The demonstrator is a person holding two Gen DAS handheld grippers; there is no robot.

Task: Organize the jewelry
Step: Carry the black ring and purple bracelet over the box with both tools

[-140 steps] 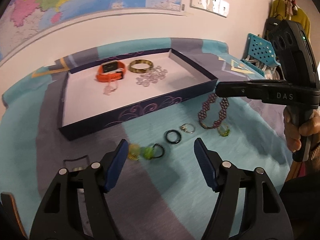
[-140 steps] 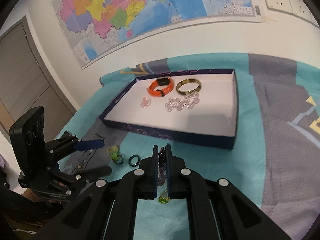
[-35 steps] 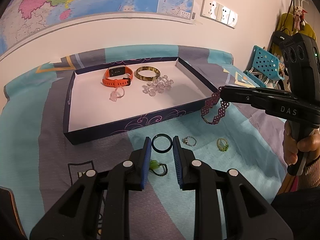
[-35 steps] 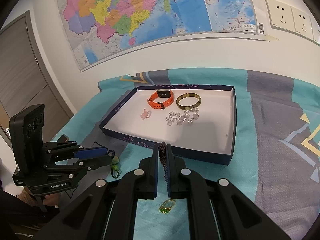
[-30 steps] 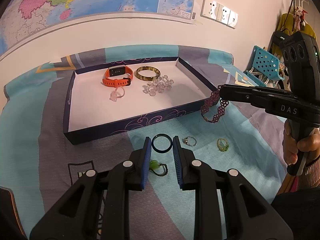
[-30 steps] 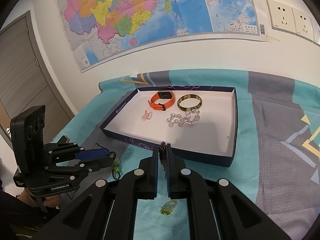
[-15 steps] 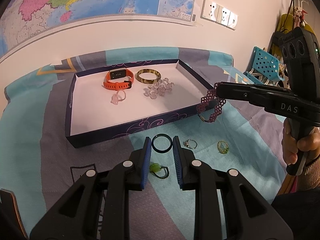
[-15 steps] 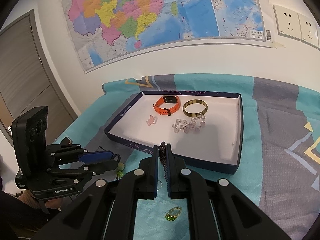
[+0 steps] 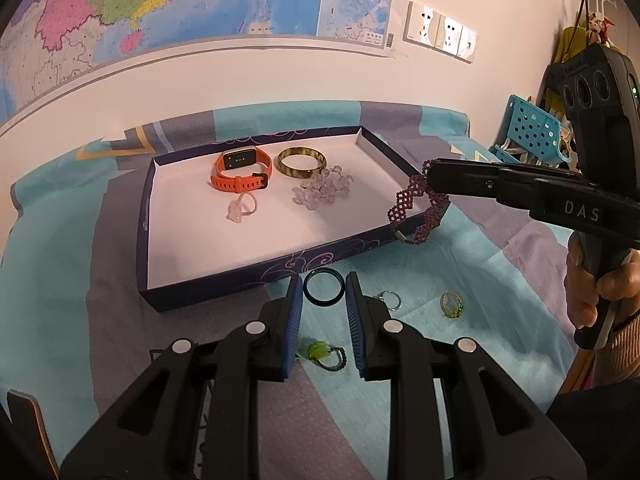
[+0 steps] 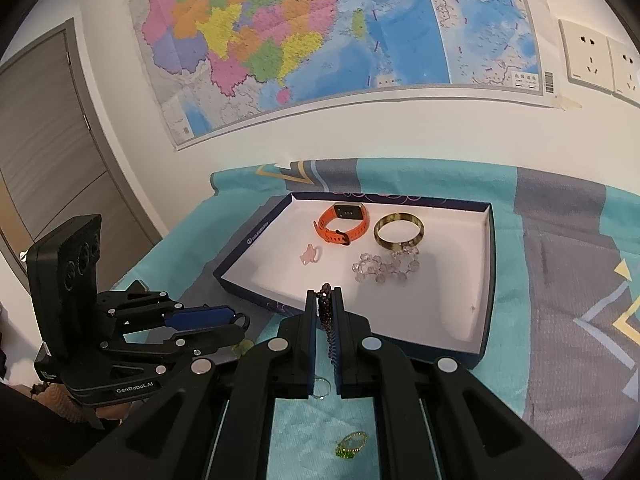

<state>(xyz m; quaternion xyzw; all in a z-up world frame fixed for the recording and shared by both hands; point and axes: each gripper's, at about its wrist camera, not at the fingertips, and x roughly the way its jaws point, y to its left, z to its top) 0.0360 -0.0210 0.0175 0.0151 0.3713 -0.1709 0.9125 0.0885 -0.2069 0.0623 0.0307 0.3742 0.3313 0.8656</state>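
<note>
Maroon beaded bracelet, lacy and openwork, pinched between the pressed-together fingers of the right gripper, dangling at centre right over the near right corner of the dark blue tray. Thin black ring, smooth and round, clamped edge to edge between the left gripper and its ribbed blue pads, low at frame centre, lifted off the teal cloth.

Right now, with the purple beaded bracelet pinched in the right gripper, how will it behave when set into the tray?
The purple beaded bracelet droops in a loop below the right gripper, so it is probably floppy. It will likely collapse in a heap in the tray, not roll. It looks light.
</note>
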